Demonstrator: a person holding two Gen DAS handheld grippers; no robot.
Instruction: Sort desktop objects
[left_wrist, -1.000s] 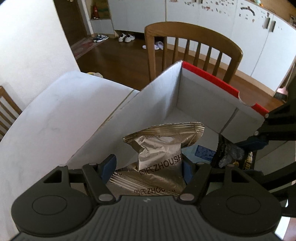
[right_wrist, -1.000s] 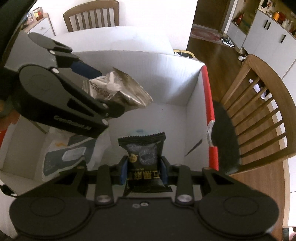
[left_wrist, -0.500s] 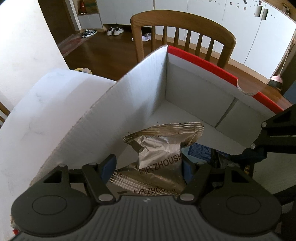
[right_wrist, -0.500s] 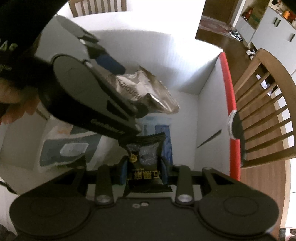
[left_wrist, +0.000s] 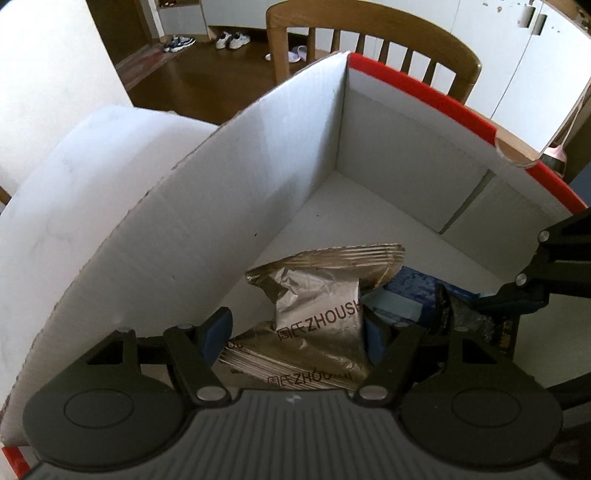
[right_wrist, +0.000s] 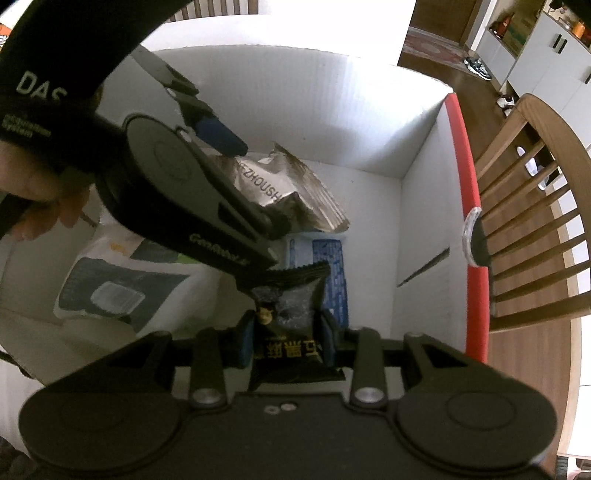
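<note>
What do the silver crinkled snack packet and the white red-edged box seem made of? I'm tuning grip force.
Silver crinkled snack packet: apparently thin metallised foil film, glossy, going by its sharp creases, bright glints and ribbed sealed end. White red-edged box: likely corrugated cardboard, matte white, judging by the fine ribbing on its walls and ragged torn top edge; the red strip's material is unclear.

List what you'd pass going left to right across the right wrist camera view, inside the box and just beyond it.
White and grey pouch → silver snack packet → blue flat pack → red box edge → wooden chair.
</note>
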